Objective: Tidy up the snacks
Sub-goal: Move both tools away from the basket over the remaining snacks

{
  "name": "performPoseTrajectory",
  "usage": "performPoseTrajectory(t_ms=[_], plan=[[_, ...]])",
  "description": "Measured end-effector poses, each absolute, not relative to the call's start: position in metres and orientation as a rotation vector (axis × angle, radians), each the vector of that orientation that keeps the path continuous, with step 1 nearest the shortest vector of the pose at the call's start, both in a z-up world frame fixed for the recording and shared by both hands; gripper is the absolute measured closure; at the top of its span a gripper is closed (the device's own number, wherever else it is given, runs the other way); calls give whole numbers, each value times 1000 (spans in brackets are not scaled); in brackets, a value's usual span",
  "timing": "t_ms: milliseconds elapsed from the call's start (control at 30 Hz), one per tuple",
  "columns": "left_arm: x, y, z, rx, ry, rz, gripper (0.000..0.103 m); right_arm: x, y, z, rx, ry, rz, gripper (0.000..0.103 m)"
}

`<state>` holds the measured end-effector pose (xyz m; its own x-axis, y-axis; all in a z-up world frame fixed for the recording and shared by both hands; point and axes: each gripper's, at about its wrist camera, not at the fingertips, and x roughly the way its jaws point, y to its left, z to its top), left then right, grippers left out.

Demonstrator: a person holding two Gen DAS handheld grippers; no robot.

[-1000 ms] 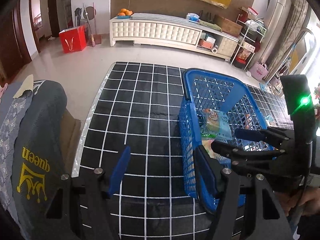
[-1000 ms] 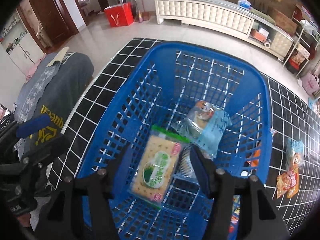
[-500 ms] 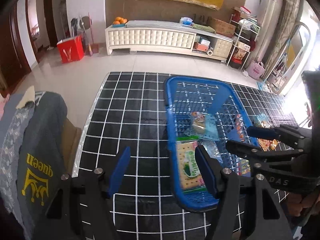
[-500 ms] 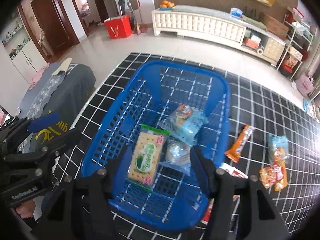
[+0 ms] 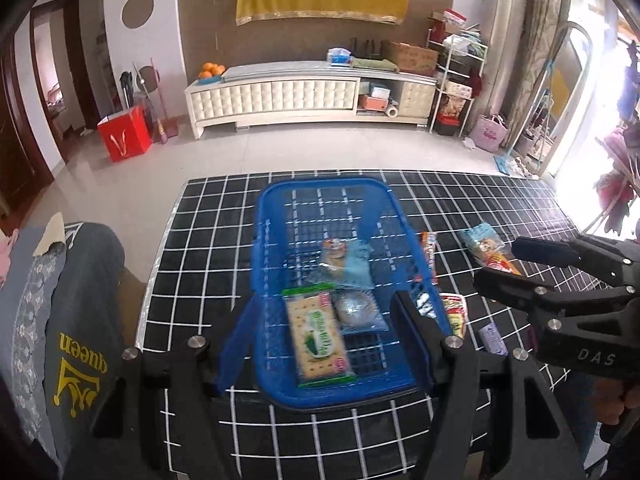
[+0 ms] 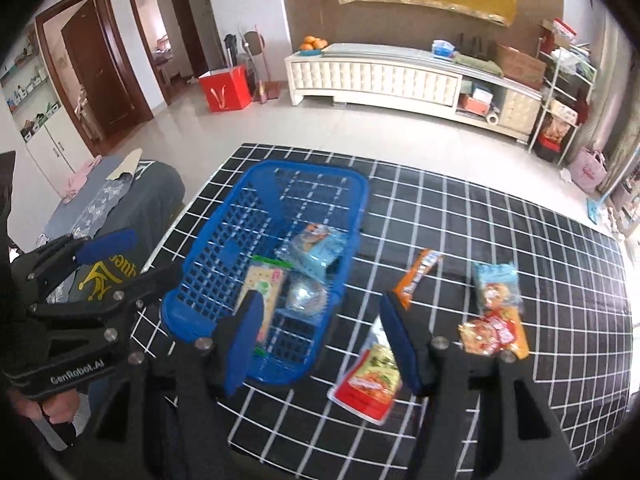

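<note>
Blue-padded jaws of my right gripper (image 6: 324, 338) stand wide apart and empty, now pulled back and up from the blue basket (image 6: 208, 256) they were deep inside a second ago. Cracker packet (image 6: 262, 288), just let go, lies on the basket floor beside a silver pouch (image 6: 306, 294) and a pale-blue bag (image 6: 316, 246). My left gripper (image 5: 316, 334) is likewise spread and bare. Still loose on the checked table (image 6: 520, 232) (four at least): red sachet (image 6: 370, 376), orange bar (image 6: 418, 276), two bags beyond; the sachet is probably next
</note>
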<state>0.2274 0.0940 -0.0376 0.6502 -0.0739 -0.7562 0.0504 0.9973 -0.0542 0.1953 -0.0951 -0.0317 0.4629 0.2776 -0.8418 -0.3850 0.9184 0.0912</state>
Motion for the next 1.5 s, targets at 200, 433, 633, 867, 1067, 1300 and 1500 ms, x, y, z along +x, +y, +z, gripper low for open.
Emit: performPoseTrajectory(t_ms=[200,433,633,867,1067,1300,1500], plan=[[230,60,-29,2,852,-103,38,190,-132,-24,-88,1001,368,38],[238,14,-21,38,834,-151,38,193,-174,-16,-59,997,336,38],[251,-22,-18,79,833,-167,38,202,-210,-11,-23,992,307,35],[274,-63,-25,122,859,-221,38,217,-254,-21,28,1006,261,20],[305,-95,-44,140,900,-233,38,238,-282,-42,62,1051,220,14],[336,-121,-75,188,935,-209,35,269,-300,-75,75,1116,204,13],[365,-132,-101,220,977,-179,25,293,-311,-104,45,1168,202,10]])
